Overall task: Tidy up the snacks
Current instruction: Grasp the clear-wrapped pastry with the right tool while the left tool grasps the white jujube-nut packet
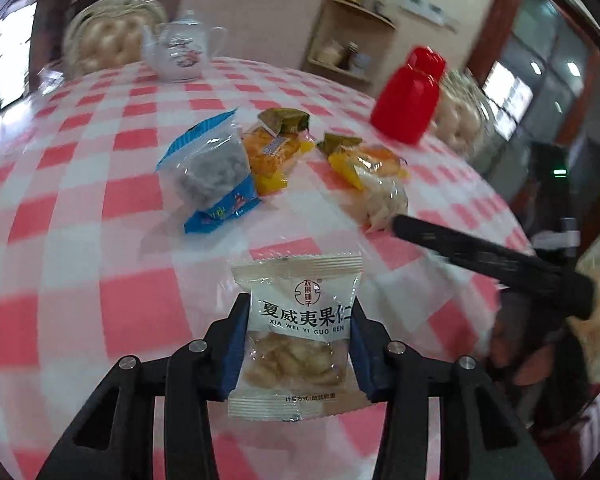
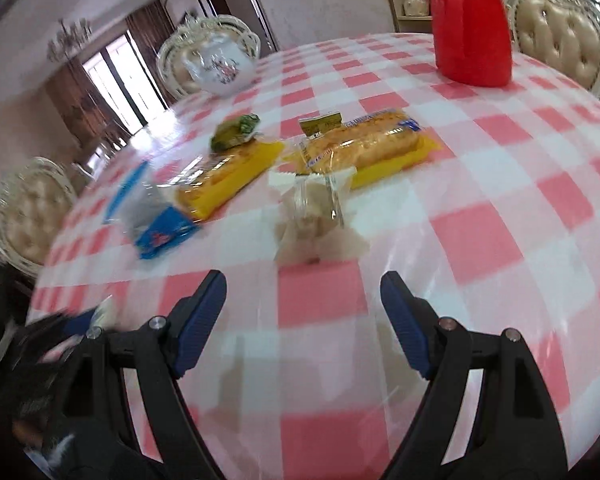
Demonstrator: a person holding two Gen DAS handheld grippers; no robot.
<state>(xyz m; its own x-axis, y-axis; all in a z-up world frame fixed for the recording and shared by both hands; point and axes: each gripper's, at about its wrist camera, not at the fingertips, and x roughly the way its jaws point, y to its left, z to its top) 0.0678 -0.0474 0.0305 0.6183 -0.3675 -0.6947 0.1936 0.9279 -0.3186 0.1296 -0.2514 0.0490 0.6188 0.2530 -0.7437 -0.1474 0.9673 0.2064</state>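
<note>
My left gripper (image 1: 298, 316) is shut on a white nut packet (image 1: 296, 336) and holds it above the table. On the checked tablecloth (image 1: 132, 200) lie a blue packet (image 1: 210, 168), two yellow cake packets (image 1: 274, 156) (image 1: 364, 164), two small green packets (image 1: 284, 119) (image 1: 336, 143) and a clear nut packet (image 1: 384, 200). My right gripper (image 2: 304, 300) is open and empty, just short of the clear nut packet (image 2: 312, 208). The right wrist view also shows the blue packet (image 2: 152, 216), the yellow packets (image 2: 228, 176) (image 2: 372, 144) and a green packet (image 2: 234, 130).
A red thermos (image 1: 408, 94) (image 2: 472, 24) stands at the back right of the table. A white teapot (image 1: 180, 50) (image 2: 220, 66) stands at the back left. Cream padded chairs (image 2: 560, 36) ring the table. The right gripper's finger (image 1: 492, 260) shows dark at the right.
</note>
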